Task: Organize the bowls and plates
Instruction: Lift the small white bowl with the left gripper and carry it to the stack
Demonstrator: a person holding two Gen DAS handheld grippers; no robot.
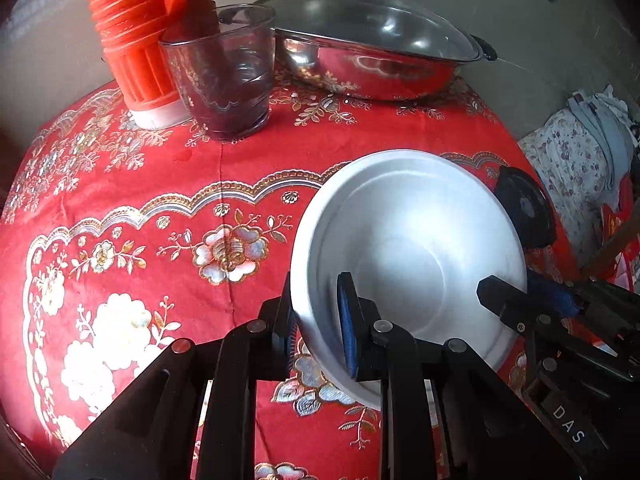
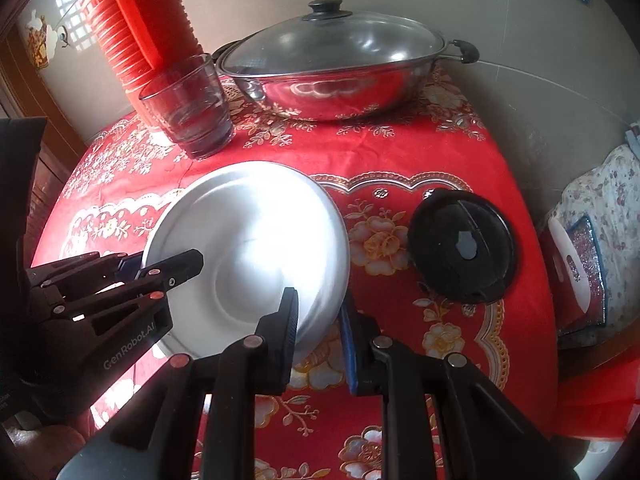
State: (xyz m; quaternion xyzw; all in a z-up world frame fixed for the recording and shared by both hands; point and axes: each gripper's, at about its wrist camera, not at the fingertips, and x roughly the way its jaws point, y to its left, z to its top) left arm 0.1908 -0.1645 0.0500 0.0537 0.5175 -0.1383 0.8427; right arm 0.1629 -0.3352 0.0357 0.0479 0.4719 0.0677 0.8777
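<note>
Two grippers pinch one white bowl [image 1: 408,264] from opposite sides of its rim. The left gripper [image 1: 320,320] has its jaws pressed onto the bowl's near-left edge, one finger outside the wall and the blue-padded one inside. The right gripper [image 2: 320,320] clamps the bowl's near-right edge the same way, one finger inside and the blue pad outside. From the left wrist camera the right gripper [image 1: 516,300] reaches in over the bowl's right edge; from the right wrist camera the left gripper [image 2: 160,268] comes in over the bowl's left edge.

The bowl [image 2: 248,240] is empty and tilted, and I cannot tell whether its base touches the red flowered tablecloth [image 1: 160,208]. Just to the right of the bowl a round black lid [image 2: 462,246] lies flat on the cloth. Behind the bowl, toward the wall, stands a steel wok [image 2: 332,88] under a glass lid [image 2: 336,44] with a black knob. Behind the bowl and to its left stands a clear drinking glass [image 2: 188,108], and just behind the glass an orange ribbed flask [image 1: 140,32].
</note>
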